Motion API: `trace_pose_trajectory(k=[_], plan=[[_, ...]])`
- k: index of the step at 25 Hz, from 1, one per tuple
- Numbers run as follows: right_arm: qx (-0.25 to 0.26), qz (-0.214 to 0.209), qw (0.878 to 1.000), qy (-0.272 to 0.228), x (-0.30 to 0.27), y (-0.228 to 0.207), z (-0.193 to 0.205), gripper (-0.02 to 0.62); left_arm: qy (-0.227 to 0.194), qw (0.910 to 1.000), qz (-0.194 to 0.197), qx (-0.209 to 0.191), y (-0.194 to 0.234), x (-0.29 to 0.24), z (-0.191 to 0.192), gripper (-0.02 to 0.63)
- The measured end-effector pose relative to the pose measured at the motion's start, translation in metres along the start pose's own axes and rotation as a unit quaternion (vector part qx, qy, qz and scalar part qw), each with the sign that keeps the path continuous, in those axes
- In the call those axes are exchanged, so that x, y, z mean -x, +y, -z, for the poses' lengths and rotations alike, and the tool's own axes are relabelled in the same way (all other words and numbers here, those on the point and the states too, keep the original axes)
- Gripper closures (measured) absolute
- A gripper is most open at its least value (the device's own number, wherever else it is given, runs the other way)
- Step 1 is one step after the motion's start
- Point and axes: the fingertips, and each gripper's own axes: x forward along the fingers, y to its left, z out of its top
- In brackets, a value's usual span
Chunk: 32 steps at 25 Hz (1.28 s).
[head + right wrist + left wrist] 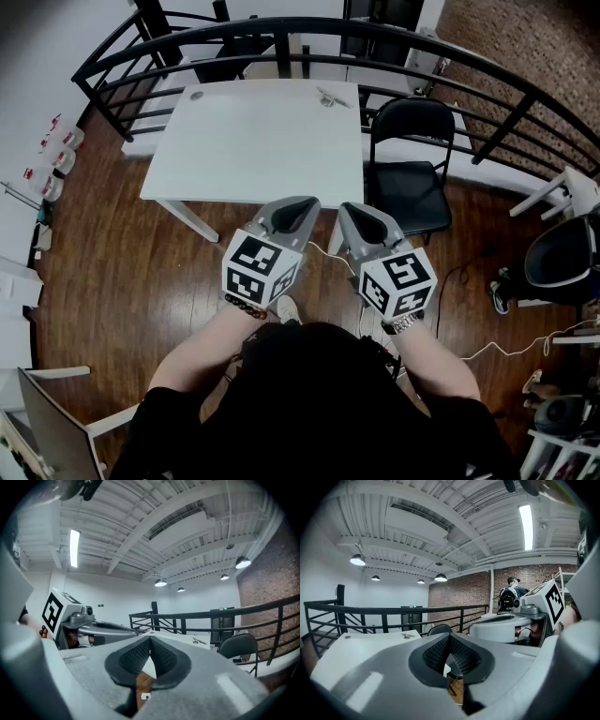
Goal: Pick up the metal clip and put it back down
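Note:
The metal clip (332,97) lies near the far right corner of the white table (253,141). It also shows small and distant as the clip (411,635) in the left gripper view and the clip (200,641) in the right gripper view. Both grippers are held side by side close to the person's body, short of the table's near edge and well away from the clip. My left gripper (292,208) is shut with nothing between its ribbed pads (438,651). My right gripper (359,214) is likewise shut and empty, its pads (161,656) meeting at the tip.
A black folding chair (411,173) stands at the table's right side. A black railing (281,37) curves behind the table. A small round object (195,94) sits at the table's far left corner. Bottles (52,159) stand on the wooden floor at left; a white cable (506,345) trails at right.

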Motion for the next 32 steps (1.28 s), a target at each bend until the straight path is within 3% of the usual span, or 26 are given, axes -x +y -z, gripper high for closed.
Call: trace_pose_trajectory(k=[6,19,32], plan=[[0.005,0.008,1.0,0.002,-0.064,-0.002,-0.012,0.604,0.002,0.9999,0.012,-0.008,0.065,-0.014,-0.012,0.592],[-0.011,0.019,1.0,0.02,-0.138,-0.015,-0.007,0.604,0.026,0.9993,0.025,-0.009,0.137,-0.044,-0.015,0.592],[-0.039,0.017,0.998,0.042,-0.208,-0.079,0.001,0.604,0.049,0.9967,0.035,0.055,0.204,-0.129,-0.018,0.592]])
